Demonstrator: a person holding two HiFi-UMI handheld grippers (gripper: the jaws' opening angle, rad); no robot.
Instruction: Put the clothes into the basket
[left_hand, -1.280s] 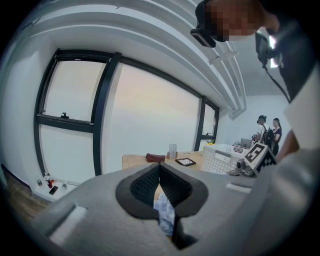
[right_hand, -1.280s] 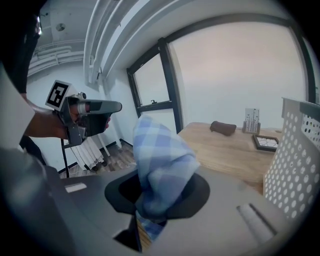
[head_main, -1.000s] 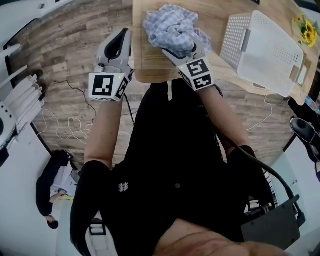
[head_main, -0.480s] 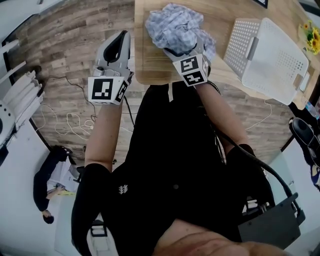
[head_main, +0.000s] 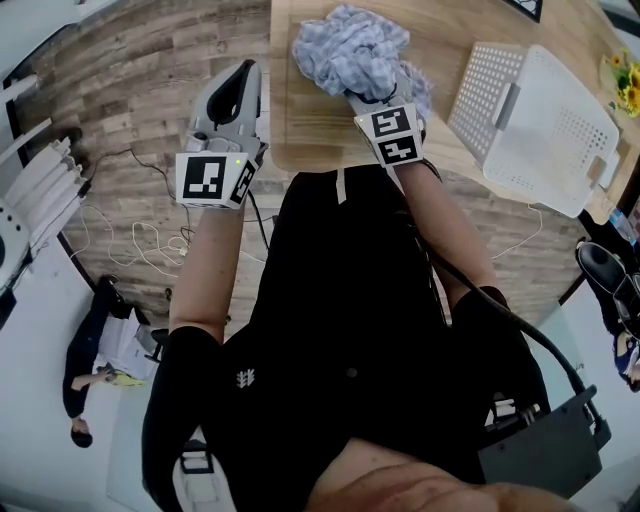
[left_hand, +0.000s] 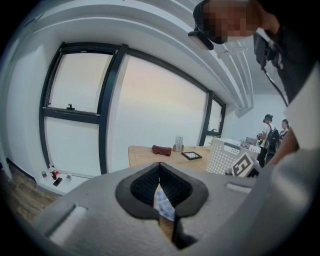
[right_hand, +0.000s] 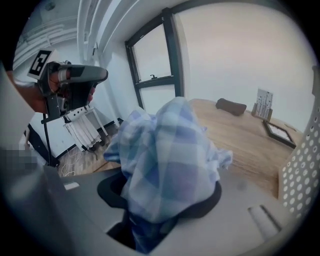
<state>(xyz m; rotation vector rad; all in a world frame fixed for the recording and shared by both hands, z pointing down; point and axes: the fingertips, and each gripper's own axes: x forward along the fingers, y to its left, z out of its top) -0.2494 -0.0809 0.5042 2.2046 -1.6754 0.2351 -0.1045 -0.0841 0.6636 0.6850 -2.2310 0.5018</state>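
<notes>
Overhead, the head view shows a crumpled blue-checked cloth (head_main: 350, 50) near the table's (head_main: 300, 125) near edge, towards its near-left corner. The right gripper (head_main: 378, 98) is buried in the cloth's near side. The white perforated basket (head_main: 480, 85) sits further right along the same edge, apart from the cloth. The left gripper (head_main: 243, 70) hangs over the wooden floor (head_main: 150, 80), just off the table's left edge. The left gripper view shows its jaws closed together on nothing, with only a sliver of table and cloth visible beyond them. The right gripper view shows jaws that have just been closing and are now clamped on a bunched fold of the cloth (right_hand: 165, 165).
</notes>
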